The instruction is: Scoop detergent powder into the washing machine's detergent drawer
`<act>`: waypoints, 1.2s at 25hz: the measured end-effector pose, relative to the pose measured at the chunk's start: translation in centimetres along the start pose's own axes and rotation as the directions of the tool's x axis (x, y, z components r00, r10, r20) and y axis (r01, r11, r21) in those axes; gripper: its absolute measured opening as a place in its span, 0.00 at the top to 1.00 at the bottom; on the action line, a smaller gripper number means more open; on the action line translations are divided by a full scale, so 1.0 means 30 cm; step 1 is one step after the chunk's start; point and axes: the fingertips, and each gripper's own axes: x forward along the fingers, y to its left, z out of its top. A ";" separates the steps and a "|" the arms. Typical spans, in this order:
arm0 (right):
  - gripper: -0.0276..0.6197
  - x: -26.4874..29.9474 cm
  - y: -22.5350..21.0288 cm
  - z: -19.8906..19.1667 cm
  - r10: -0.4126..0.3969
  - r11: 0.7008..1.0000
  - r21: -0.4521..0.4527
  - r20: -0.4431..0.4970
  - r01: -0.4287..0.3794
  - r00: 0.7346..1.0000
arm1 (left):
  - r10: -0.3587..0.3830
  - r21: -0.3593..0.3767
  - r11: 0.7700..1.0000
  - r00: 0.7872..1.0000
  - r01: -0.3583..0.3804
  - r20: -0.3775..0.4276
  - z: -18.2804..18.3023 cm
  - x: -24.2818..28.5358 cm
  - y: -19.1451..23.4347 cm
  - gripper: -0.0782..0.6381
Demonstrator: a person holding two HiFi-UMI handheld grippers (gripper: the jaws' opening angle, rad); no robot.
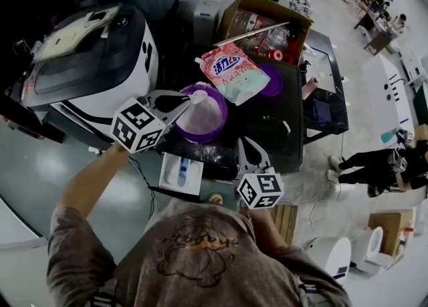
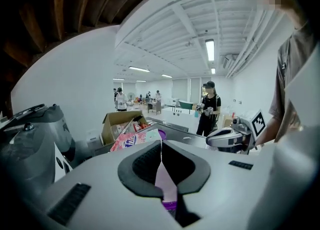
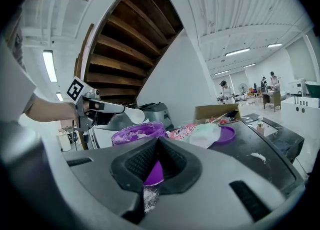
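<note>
A purple tub (image 1: 202,122) of white powder stands on the black table (image 1: 294,125); the right gripper view shows the tub (image 3: 137,133) too. My left gripper (image 1: 180,102) is shut on the handle of a white scoop (image 1: 198,97), whose bowl hangs over the tub's near-left rim. In the left gripper view the pale handle (image 2: 165,180) runs between the jaws of my left gripper (image 2: 161,146). My right gripper (image 1: 243,144) is shut and holds nothing, just right of the tub at the table's front. The white drawer (image 1: 180,172) with a blue compartment sticks out below the tub.
The washing machine (image 1: 87,51) is at the left. A pink detergent bag (image 1: 227,68) and purple lid (image 1: 271,79) lie behind the tub, with an open cardboard box (image 1: 267,25) beyond. Spilled powder (image 3: 258,157) dots the table. People stand in the far room.
</note>
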 end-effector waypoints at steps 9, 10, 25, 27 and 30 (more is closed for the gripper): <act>0.95 -0.019 -0.015 -0.008 -0.008 1.000 0.015 0.001 0.008 1.000 | -0.060 0.036 0.997 0.989 0.065 -0.137 -0.028 0.086 0.008 0.86; 0.95 -0.020 -0.019 -0.009 -0.010 1.000 0.016 0.001 0.010 1.000 | -0.061 0.043 0.997 0.987 0.068 -0.148 -0.030 0.093 0.009 0.86; 0.96 -0.041 -0.046 -0.021 -0.041 0.999 0.028 -0.001 0.041 0.999 | -0.094 0.176 0.969 0.916 0.174 -0.390 -0.110 0.223 -0.016 0.86; 0.95 -0.049 -0.052 -0.025 -0.048 0.998 0.031 0.000 0.048 0.999 | -0.085 0.199 0.963 0.908 0.180 -0.410 -0.123 0.234 -0.020 0.86; 0.96 -0.062 -0.063 -0.027 -0.060 0.998 0.035 0.003 0.060 0.998 | -0.077 0.209 0.961 0.900 0.182 -0.429 -0.133 0.250 -0.025 0.86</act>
